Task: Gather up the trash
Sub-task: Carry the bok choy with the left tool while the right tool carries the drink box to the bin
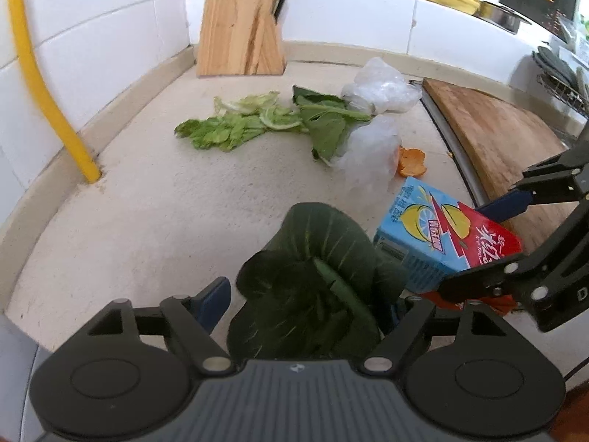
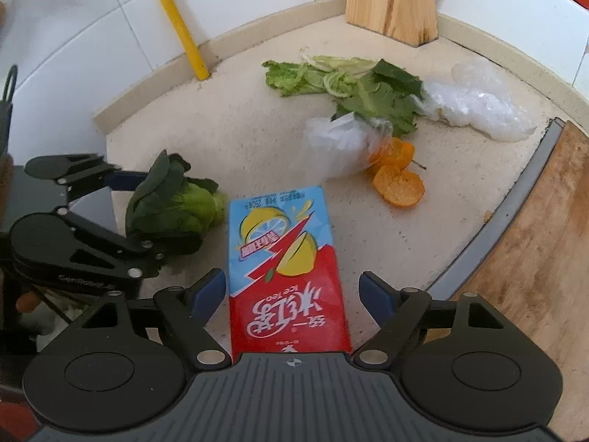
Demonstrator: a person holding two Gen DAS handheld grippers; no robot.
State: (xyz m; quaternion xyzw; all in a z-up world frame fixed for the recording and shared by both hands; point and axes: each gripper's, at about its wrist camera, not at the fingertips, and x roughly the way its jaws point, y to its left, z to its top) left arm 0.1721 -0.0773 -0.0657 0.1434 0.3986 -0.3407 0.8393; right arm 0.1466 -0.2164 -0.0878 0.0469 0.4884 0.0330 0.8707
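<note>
while the iced tea carton (image 2: 285,276) lies flat near the counter's (image 2: 221,140) front edge, the right gripper (image 2: 292,294) straddles it with jaws released, pads clear of its sides. just beside it, the dark leafy vegetable (image 1: 313,280) sits between the left gripper's (image 1: 305,305) spread, released jaws. toward the back corner lie lettuce scraps (image 1: 235,121), plastic wrap (image 1: 375,118) and orange peel (image 2: 399,184).
</note>
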